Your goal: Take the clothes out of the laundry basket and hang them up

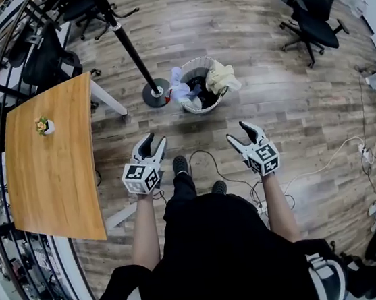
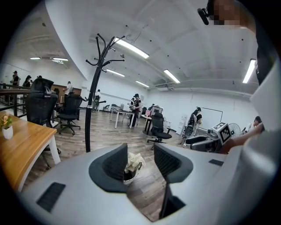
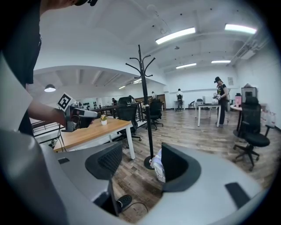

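White basket (image 1: 205, 108) stands on the floor beside the stand (image 1: 156, 92), clothes (image 1: 191, 92) heaped inside. Left gripper (image 1: 156, 140) and right gripper (image 1: 238, 131) hover short of the basket, jaws apart, empty. Advance both; seize only 1 item, the cream garment (image 1: 222, 77) on top.

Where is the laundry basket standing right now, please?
In the head view, the laundry basket stands on the wood floor near top centre, just right of the coat stand's base and straight ahead of the person.
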### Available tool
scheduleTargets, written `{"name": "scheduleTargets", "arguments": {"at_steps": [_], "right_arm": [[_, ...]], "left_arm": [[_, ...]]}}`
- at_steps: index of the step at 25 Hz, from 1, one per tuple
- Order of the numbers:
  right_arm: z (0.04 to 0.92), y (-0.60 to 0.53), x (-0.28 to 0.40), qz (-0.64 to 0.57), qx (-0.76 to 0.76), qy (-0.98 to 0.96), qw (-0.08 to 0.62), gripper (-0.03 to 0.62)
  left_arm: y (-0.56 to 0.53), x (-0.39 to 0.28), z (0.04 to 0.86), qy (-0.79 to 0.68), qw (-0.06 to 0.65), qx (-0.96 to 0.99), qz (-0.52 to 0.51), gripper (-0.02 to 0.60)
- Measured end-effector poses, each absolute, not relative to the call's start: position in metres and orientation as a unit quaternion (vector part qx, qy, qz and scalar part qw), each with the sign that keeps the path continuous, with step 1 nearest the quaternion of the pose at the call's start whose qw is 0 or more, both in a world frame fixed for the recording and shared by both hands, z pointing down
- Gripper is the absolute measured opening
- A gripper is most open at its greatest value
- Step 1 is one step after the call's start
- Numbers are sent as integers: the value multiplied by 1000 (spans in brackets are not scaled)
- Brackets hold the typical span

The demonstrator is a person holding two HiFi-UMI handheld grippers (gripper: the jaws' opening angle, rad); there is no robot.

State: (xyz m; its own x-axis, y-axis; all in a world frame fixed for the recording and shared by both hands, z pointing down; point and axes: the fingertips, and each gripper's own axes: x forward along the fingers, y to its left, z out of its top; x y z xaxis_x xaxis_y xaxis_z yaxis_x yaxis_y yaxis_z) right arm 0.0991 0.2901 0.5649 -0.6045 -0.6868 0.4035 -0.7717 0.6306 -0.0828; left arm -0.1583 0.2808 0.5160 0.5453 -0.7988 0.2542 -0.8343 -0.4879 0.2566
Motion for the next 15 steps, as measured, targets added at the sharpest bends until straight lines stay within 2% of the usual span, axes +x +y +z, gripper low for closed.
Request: {"name": "scheduleTargets", "arguments": {"at_steps": [4, 15], "right_arm": [[565, 278, 92, 130, 416, -884, 168, 311], [571, 242, 64, 139, 421, -879, 175, 301]], "left_arm": [[270, -167, 519, -475, 180, 860, 58, 224], [230, -197, 528, -463, 193, 863, 58, 229]]}}
